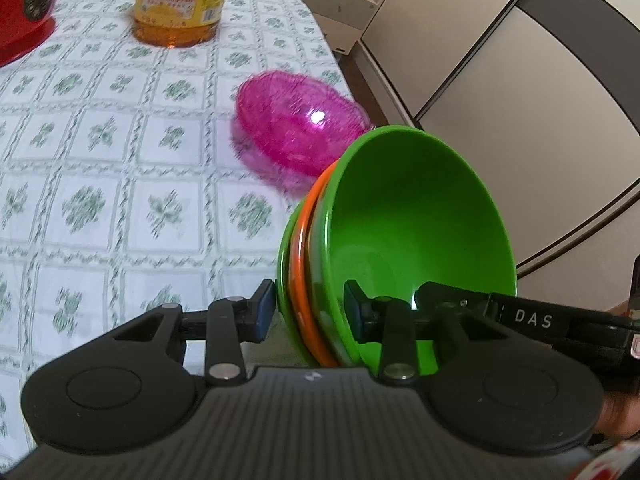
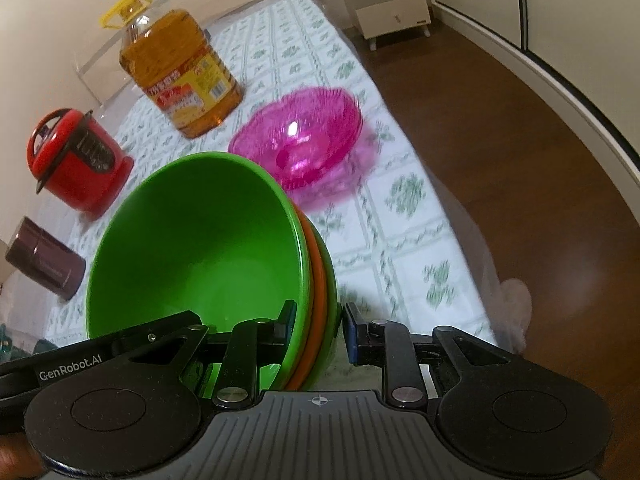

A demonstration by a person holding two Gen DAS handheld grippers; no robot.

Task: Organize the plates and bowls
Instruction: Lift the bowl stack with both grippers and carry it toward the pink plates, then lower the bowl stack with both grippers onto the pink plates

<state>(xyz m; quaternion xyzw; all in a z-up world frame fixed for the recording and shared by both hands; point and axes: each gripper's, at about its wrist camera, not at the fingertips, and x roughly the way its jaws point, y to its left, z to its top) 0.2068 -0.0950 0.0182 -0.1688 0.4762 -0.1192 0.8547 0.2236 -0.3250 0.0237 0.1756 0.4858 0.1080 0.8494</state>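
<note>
Soft, even daylight fills both views. A bright glare spot sits inside the translucent pink ribbed bowl (image 1: 298,128) (image 2: 300,136), which is smeared by motion blur, as is the green-patterned white tablecloth (image 1: 100,168) (image 2: 400,216). Fisheye distortion bends the edges and darkens the corners.

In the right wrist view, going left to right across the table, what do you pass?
Dark maroon canister → red rice cooker → cooking oil bottle → pink translucent bowl.
</note>
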